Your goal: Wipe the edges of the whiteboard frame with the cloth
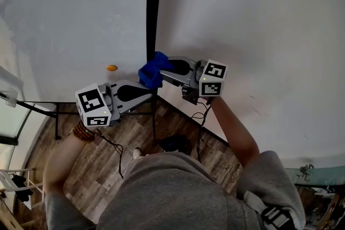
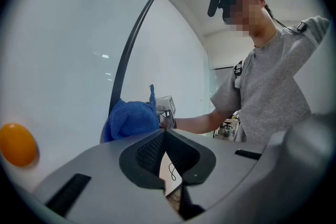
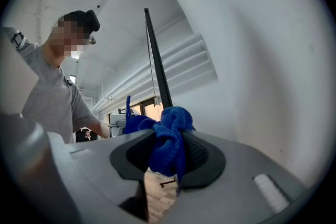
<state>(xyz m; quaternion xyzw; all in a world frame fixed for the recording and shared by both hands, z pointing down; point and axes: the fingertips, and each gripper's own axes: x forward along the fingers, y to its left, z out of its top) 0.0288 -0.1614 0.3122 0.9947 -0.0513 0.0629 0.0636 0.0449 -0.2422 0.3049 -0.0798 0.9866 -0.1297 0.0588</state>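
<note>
One blue cloth point(image 1: 151, 74) clamped in right tongs point(image 3: 167, 136), at frame edge point(image 1: 154, 8), left tongs point(image 2: 165, 132) seemingly closed, empty.

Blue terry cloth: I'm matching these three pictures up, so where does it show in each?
Head view: blue terry cloth at centre, bunched at the right gripper's tip, over the black whiteboard frame edge.
Left gripper view: cloth left of centre, just beyond the jaws.
Right gripper view: cloth low centre, pinched between the jaws.
Shared landmark: that frame edge, rising above the cloth in all three.
</note>
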